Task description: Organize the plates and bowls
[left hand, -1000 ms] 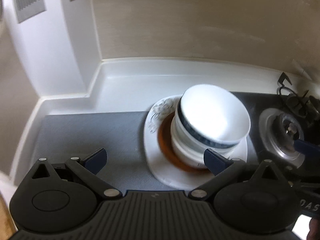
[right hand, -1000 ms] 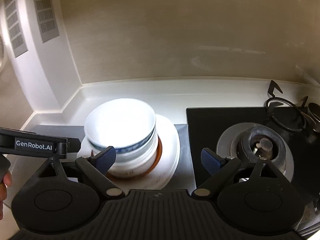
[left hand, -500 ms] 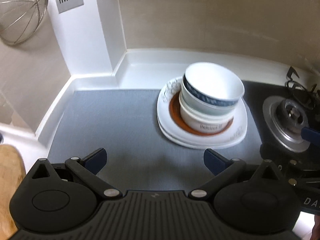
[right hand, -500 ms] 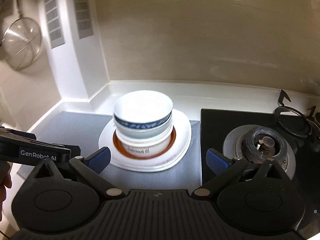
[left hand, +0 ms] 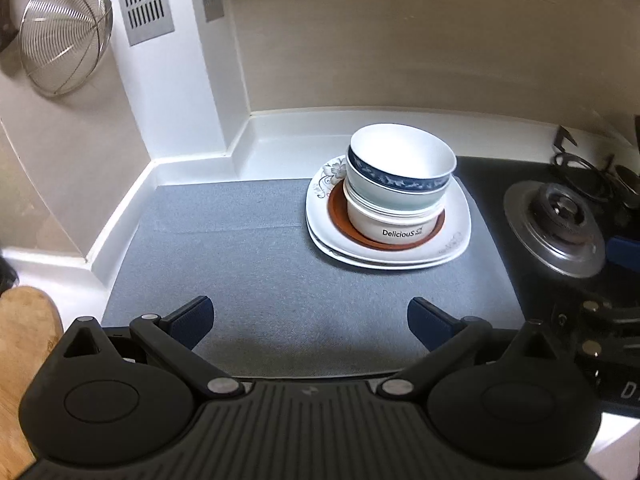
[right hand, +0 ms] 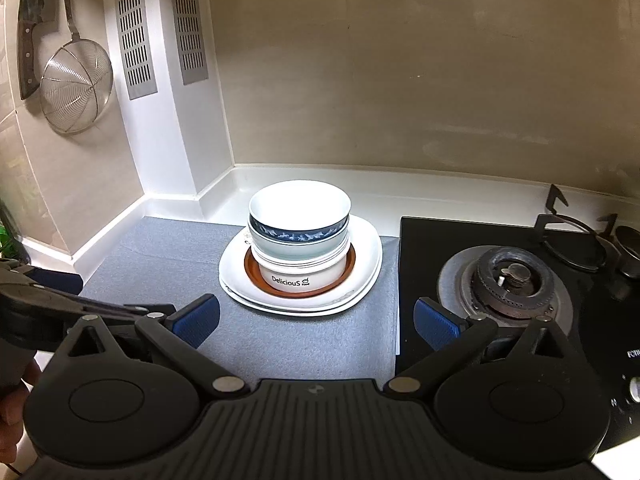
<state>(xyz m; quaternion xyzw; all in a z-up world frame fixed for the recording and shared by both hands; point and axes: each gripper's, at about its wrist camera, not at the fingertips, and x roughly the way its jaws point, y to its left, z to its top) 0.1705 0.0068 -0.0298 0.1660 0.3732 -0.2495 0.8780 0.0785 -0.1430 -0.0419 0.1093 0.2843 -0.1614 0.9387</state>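
Bowls (left hand: 400,184) sit stacked on plates (left hand: 456,240) (both grippers (left hand: 310,322) (right hand: 316,322) spread, empty).

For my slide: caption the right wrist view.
Open right gripper facing stacked bowls on plates beside stove burner.

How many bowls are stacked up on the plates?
3 that show: the blue-band bowl on top, a pale green bowl nested under it, and the white "Delicious" bowl at the bottom, on the brown plate. A thinner one could hide between them.
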